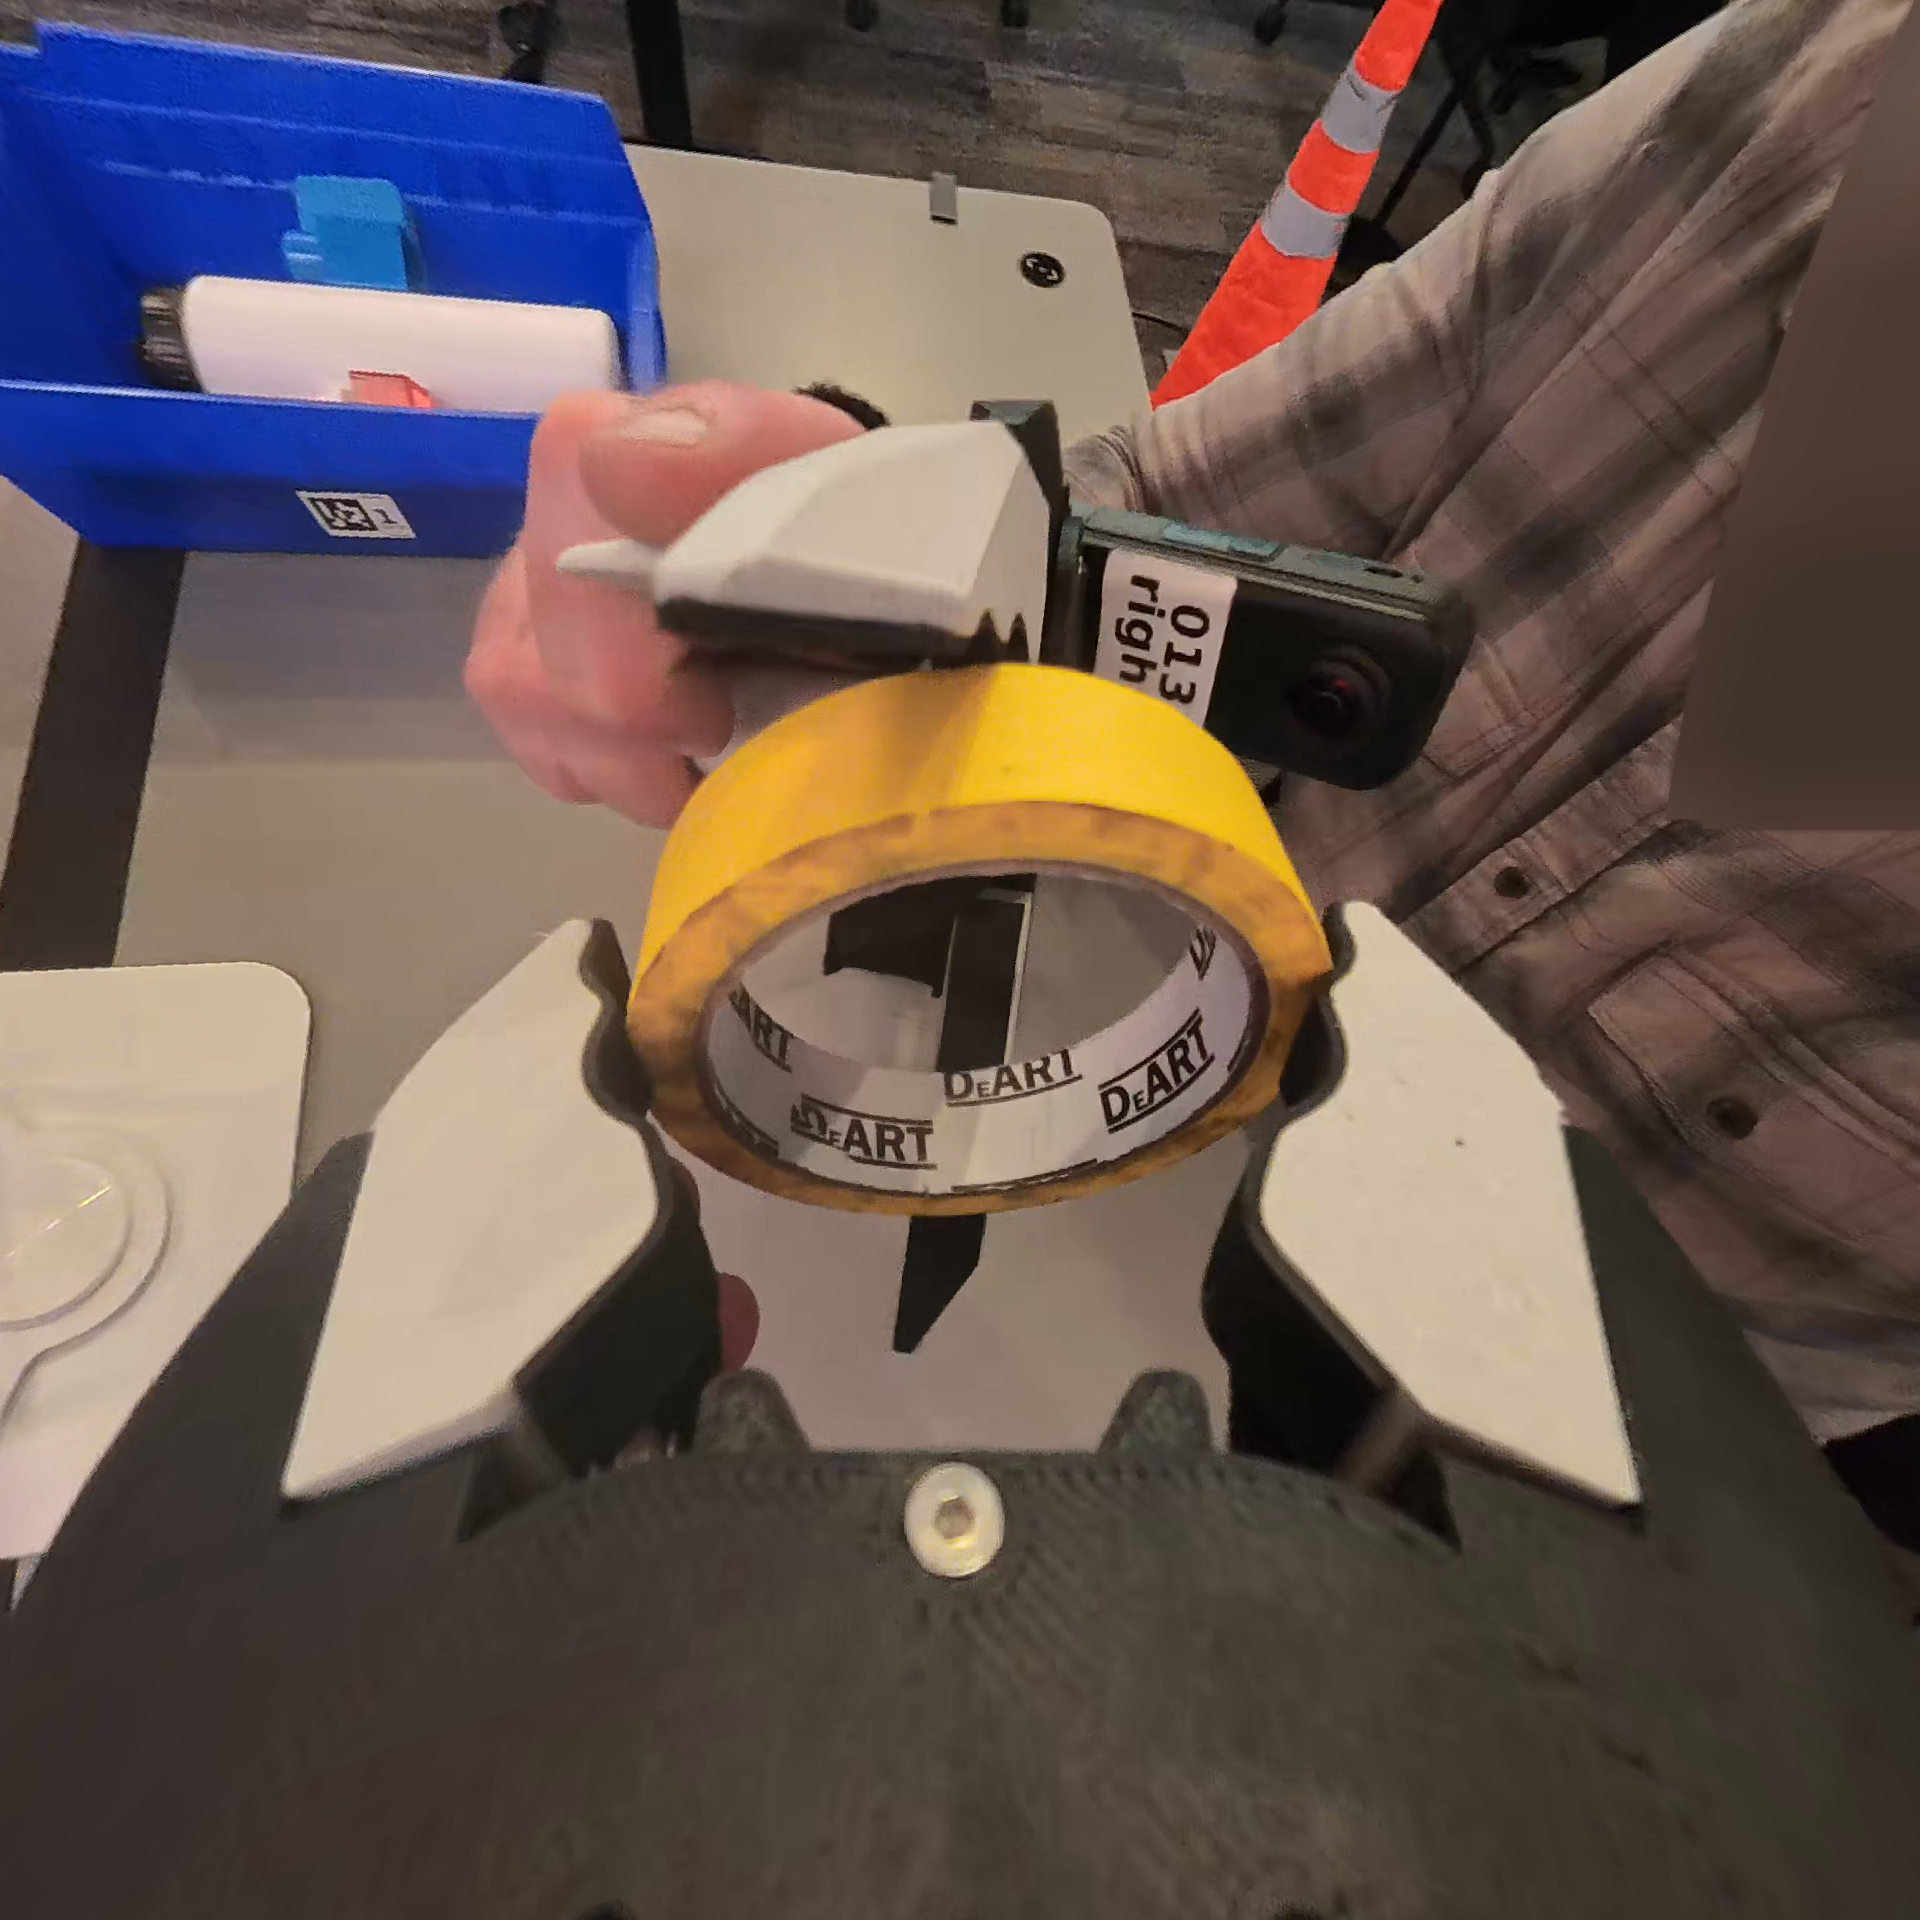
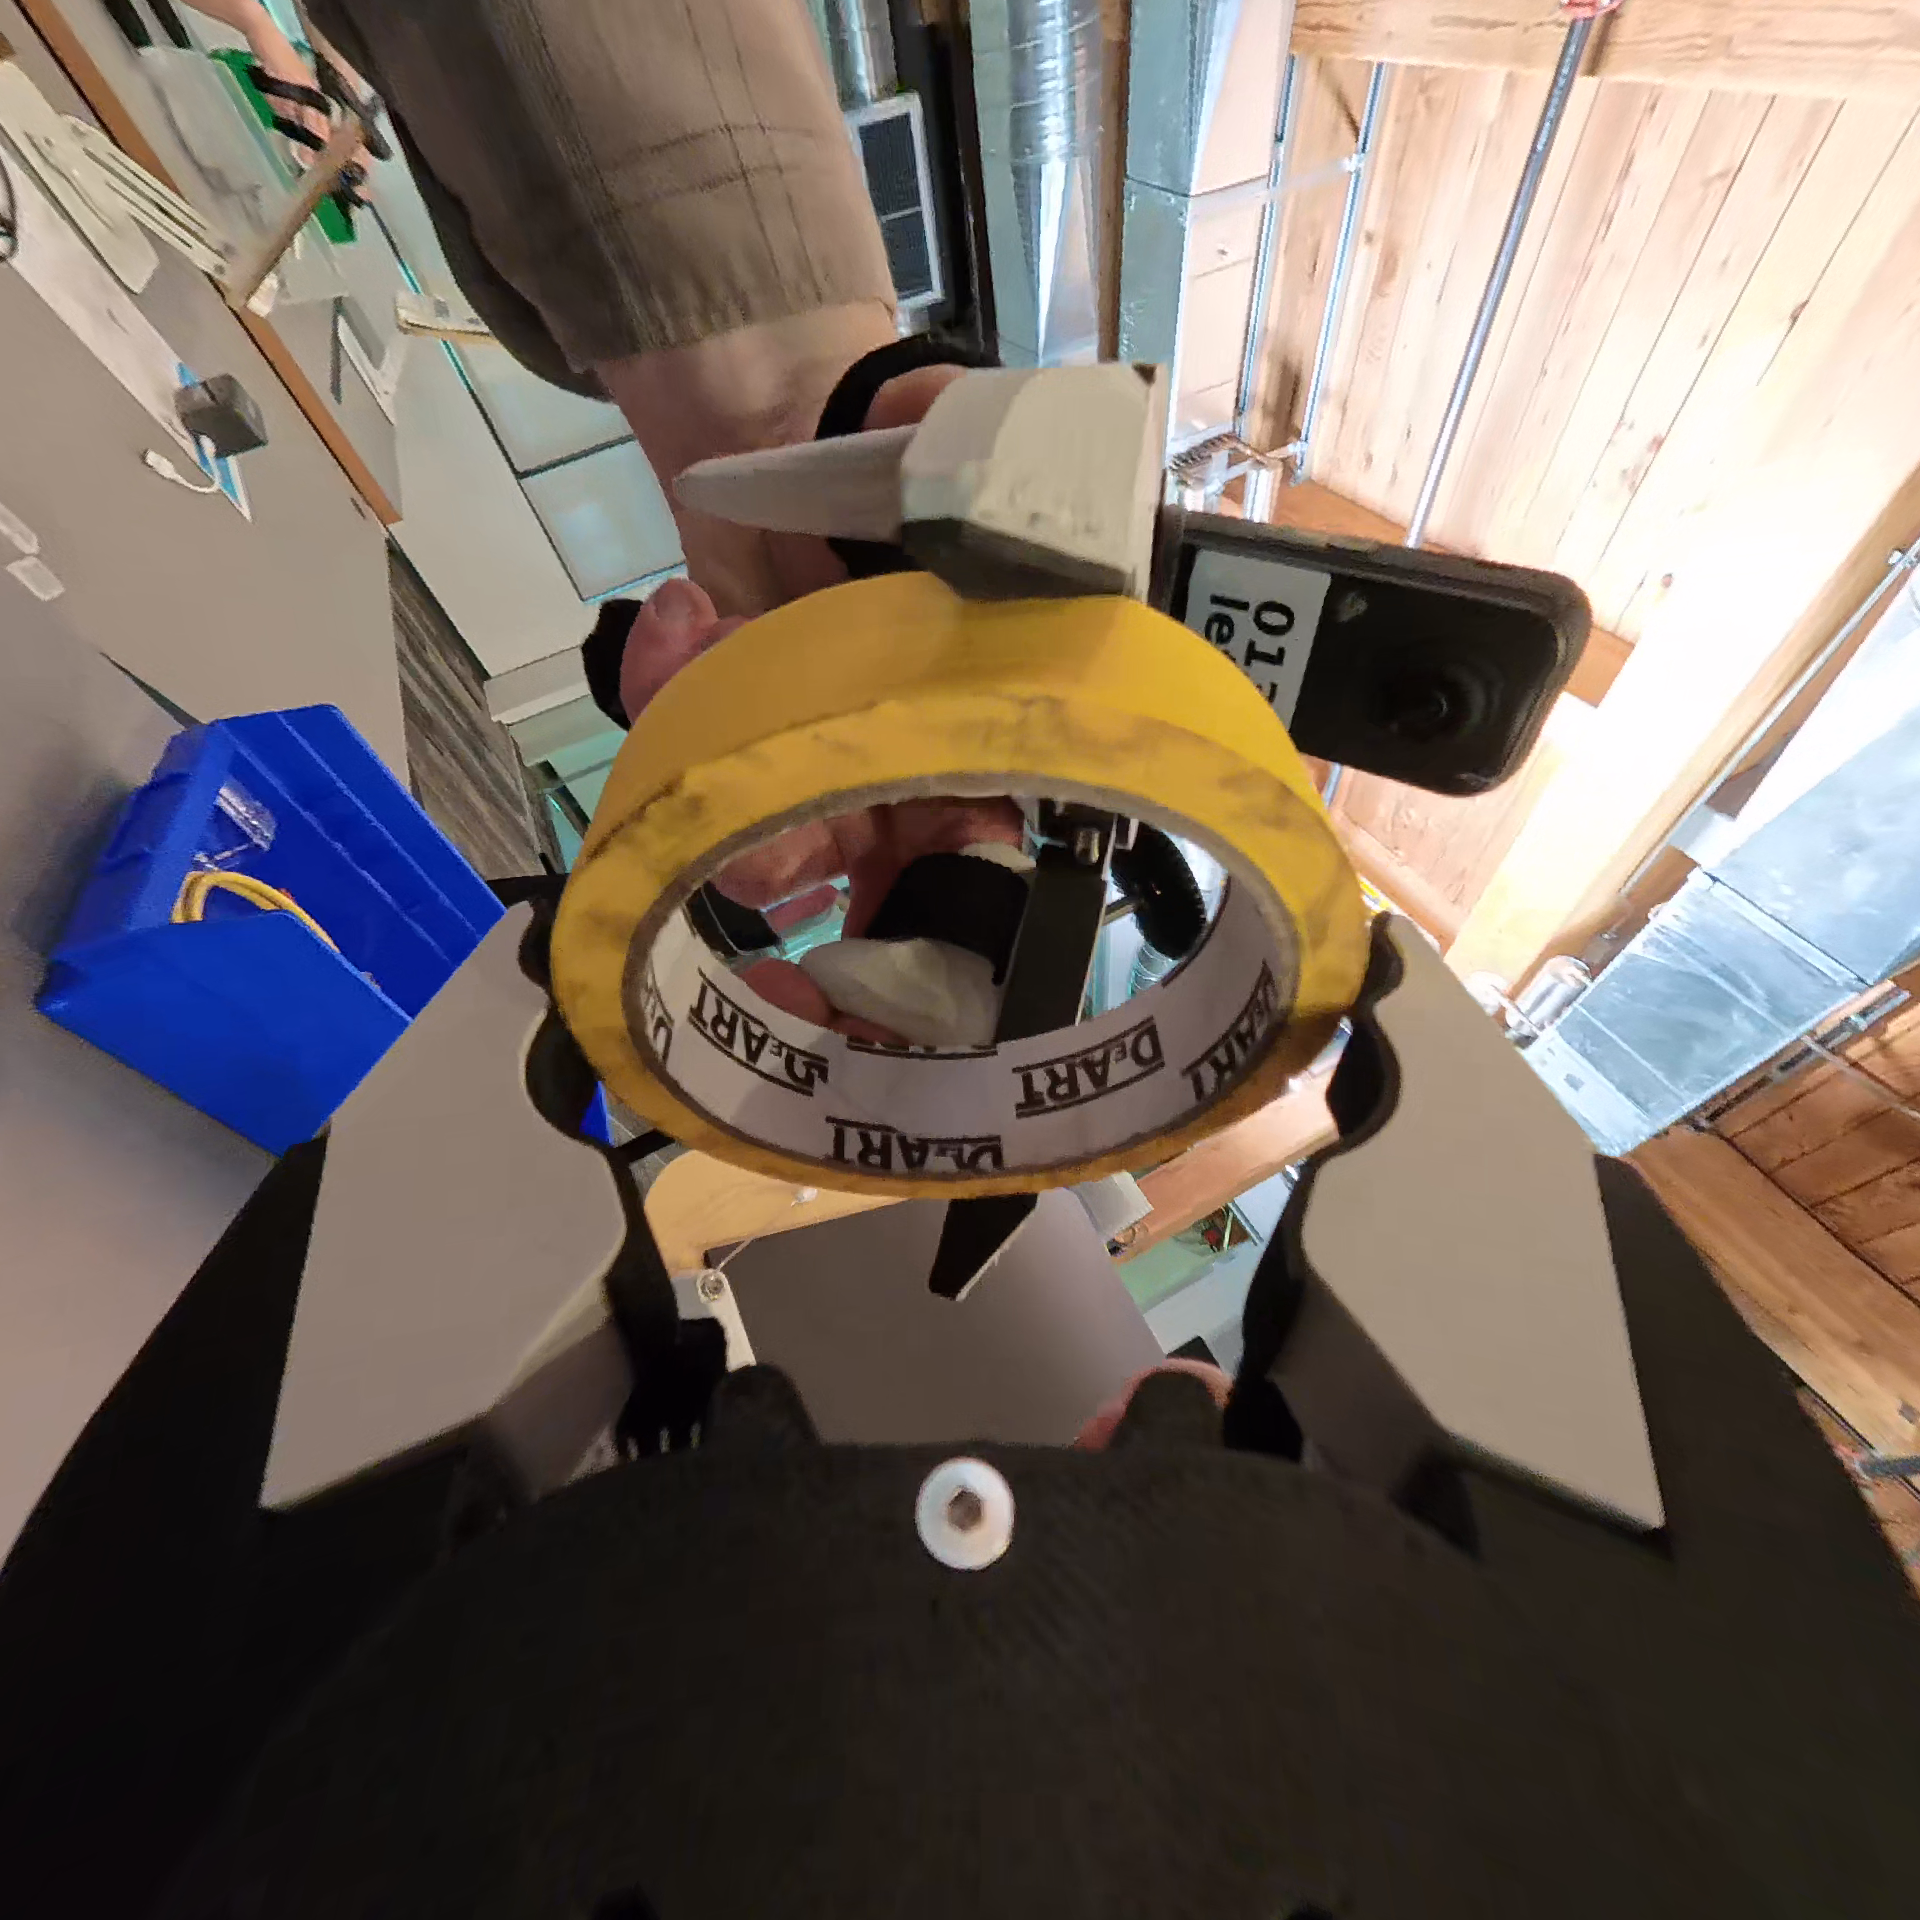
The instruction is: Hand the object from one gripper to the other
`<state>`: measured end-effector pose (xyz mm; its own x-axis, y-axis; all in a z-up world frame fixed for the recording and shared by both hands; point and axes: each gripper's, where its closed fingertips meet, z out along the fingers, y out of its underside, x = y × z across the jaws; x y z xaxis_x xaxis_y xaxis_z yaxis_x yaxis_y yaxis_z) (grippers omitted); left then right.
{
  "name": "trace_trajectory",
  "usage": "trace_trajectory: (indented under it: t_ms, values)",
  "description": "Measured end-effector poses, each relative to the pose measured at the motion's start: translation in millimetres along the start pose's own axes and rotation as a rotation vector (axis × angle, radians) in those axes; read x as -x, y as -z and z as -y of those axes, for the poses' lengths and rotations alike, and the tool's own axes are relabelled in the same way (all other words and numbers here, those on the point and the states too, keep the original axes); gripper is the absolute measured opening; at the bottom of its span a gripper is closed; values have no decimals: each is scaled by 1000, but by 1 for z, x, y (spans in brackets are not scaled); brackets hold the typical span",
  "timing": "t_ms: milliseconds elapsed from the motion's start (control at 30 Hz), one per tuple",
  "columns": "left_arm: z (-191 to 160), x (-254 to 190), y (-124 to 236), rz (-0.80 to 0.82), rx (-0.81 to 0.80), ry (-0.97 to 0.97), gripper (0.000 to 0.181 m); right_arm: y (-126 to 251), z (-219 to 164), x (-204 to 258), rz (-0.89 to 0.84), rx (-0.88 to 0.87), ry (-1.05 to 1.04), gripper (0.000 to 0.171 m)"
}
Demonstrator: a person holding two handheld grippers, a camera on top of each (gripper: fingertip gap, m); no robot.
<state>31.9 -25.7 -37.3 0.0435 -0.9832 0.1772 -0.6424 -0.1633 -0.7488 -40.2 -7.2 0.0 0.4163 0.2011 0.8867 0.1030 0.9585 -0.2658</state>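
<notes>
Item: 1 roll of yellow masking tape [image 1: 977, 935], held in mid-air above the grey surface [image 1: 343, 790]. Left tool [image 1: 977, 1023] clamps the roll's outer rim on 2 opposite sides. Right tool [image 2: 961, 997] clamps it likewise, turned crosswise. Blue bin [image 1: 312, 343] behind.

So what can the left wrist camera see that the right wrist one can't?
Only the left wrist view shows the white table, an orange cone and a plaid sleeve. Only the right wrist view shows wooden planks and metal ducting. Both show the yellow tape roll, with the left gripper and right gripper each around it, and a blue bin.
</notes>
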Motion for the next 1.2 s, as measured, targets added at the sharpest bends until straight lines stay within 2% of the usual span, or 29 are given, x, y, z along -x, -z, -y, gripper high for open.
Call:
trace_trajectory:
  t_ms: [367, 500, 533, 633, 733, 867, 967, 1033, 1200]
  values:
    - [12, 3, 3, -23, -82, 33, 124, 0, -5, -7, -11, 24, -94, 137]
    - [21, 11, 21, 128, -124, -74, 117, 2, -13, -24, -12, -36, -467, 137]
    - [23, 13, 27, 170, -143, -95, 115, 3, -16, -29, 4, -61, -589, 137]
    - [22, 27, 42, 430, -144, -274, 105, 4, -25, -41, 65, -159, -1025, 137]
    - [25, 29, 52, 631, -185, -389, 98, 7, -39, -50, 55, -301, -1423, 137]
    - [17, 40, 62, 889, -206, -486, 86, 9, -51, -47, 91, -470, -1806, 137]
    - [6, 50, 53, 1058, -165, -577, 75, 9, -52, -42, 103, -537, -1930, 138]
    - [2, 55, 43, 1159, -120, -643, 75, 8, -50, -38, 108, -563, -1986, 138]
    - [5, 61, 36, 1451, -9, -876, 49, 4, -48, -30, 117, -583, -2079, 137]
